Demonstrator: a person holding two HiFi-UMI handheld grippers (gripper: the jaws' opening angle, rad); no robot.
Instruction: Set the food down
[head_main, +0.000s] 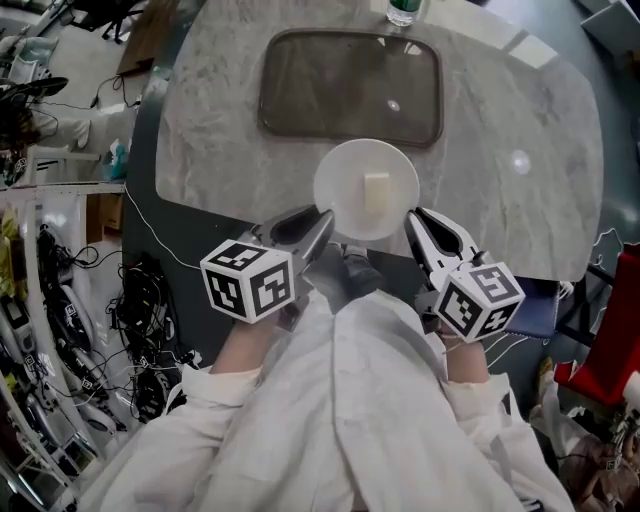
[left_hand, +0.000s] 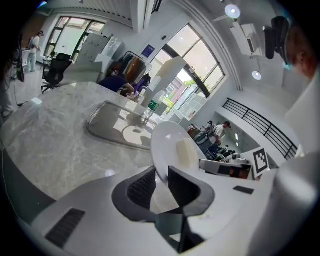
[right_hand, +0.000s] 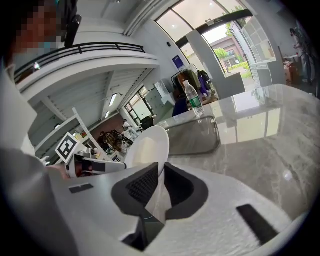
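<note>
The jaws of the left gripper (left_hand: 161, 176) are nearly closed, and the near left rim of a white plate (left_hand: 167, 140) is pinched between their ribbed pads. The right gripper (right_hand: 161, 176) is closed in the same way on the plate's near right rim, with only the thin edge between its pads. The plate is thus held from both sides. A pale block of food (head_main: 377, 192) lies near its middle, touched by neither gripper.

In the head view the plate is seen over the near edge of a grey marble table (head_main: 220, 150); whether it touches the tabletop cannot be told. A shallow tray (head_main: 350, 85) lies just beyond it, and a bottle (head_main: 403, 10) stands at the far edge. Both grippers are angled inward toward the plate, with forearms in white sleeves (head_main: 330, 420) stretched forward.
</note>
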